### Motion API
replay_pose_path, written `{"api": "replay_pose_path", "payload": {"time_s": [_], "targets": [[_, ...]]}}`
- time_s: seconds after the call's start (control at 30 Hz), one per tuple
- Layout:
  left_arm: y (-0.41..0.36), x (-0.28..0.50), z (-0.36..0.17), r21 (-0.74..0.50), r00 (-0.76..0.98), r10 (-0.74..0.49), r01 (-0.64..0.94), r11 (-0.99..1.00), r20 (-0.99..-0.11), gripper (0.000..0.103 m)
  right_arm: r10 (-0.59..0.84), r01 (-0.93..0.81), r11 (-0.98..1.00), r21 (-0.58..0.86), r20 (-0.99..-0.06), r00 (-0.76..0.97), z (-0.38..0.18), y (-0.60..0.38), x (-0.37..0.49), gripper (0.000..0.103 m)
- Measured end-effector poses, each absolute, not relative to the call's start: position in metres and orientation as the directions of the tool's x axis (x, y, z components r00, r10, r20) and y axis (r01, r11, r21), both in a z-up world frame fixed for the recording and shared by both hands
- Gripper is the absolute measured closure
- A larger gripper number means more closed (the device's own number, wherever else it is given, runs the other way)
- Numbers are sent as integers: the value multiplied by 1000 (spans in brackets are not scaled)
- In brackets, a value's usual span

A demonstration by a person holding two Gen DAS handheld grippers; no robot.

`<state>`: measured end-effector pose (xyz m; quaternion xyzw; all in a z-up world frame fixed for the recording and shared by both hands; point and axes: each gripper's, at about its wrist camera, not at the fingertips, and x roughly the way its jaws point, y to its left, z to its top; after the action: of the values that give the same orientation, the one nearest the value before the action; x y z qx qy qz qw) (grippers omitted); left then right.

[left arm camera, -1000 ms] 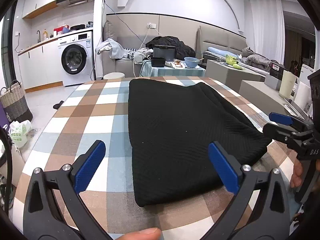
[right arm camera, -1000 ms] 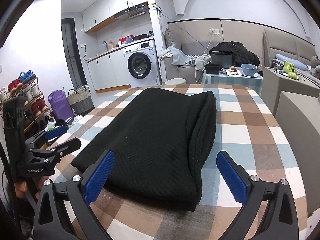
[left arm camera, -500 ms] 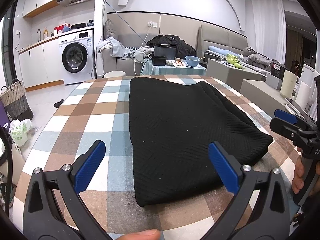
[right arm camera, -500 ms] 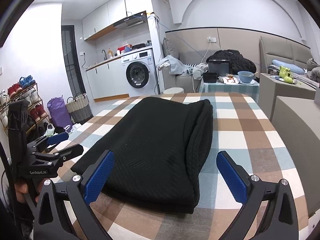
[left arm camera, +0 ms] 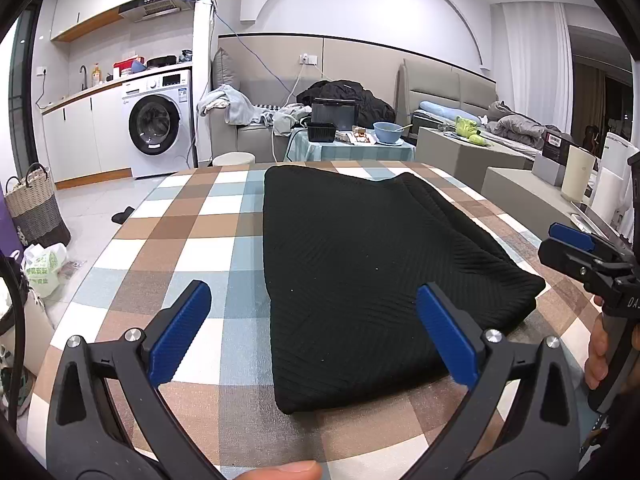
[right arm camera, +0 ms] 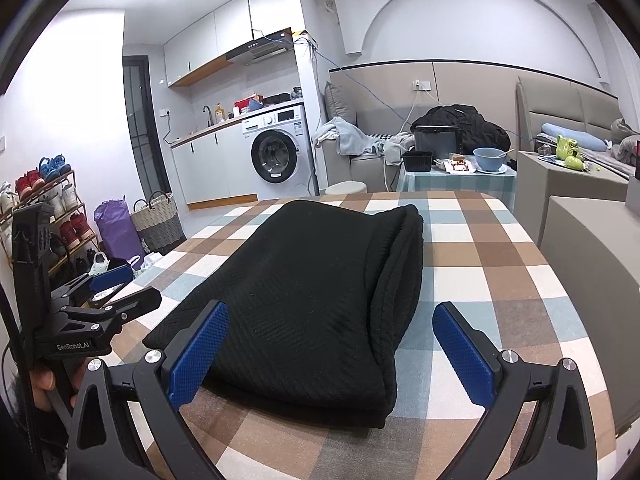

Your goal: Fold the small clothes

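While both tongs (left arm camera: 314, 338) (right arm camera: 330, 354) gape empty, the folded black garment (left arm camera: 360, 264) seemingly hides its layers

Checked table (left arm camera: 192, 224) w/ black garment (left arm camera: 360, 264) (folded).

Two black plastic grippers (left arm camera: 314, 334) (right arm camera: 330, 350) — blue textured pads (left arm camera: 180, 338), silver screws, white "GenRobot.AI" lettering

Checked tablecloth (left arm camera: 192, 220) in brown, white and pale blue; white washing machine (left arm camera: 160, 128) under a counter at the back left, woven basket (left arm camera: 36, 204) on the floor beside it. Small side table with blue bowl (left arm camera: 388, 132) and black tray (left arm camera: 321, 132), beige sofa (left arm camera: 360, 68) behind, heaped with clothes. Shoe rack (right arm camera: 40, 200) against the left wall, purple bag (right arm camera: 114, 224) near it.
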<state>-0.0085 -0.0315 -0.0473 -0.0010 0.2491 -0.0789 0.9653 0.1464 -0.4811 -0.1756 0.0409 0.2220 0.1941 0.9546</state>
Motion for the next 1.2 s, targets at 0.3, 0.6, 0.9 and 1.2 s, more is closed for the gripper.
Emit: {"api": "replay_pose_path", "payload": {"time_s": [0.3,0.6,0.9,1.2], "targets": [[-32,-10,-46,-42,864,-157,156,987,-479,1,388,-350,922,168,-409,826,-176,-481,147,0],[-32,-10,-44,-39,868,-153,153,987,-472,1,387,-349,922,167,-407,827,-176,-481,147,0],[-32,-11,-44,-38,868,-153,154,987,-471,1,387,-348,922,169,-407,828,-176,-481,146,0],[-32,-12,-42,-37,870,-148,149,988,-471,1,386,-349,922,166,-408,827,-176,-481,146,0]]}}
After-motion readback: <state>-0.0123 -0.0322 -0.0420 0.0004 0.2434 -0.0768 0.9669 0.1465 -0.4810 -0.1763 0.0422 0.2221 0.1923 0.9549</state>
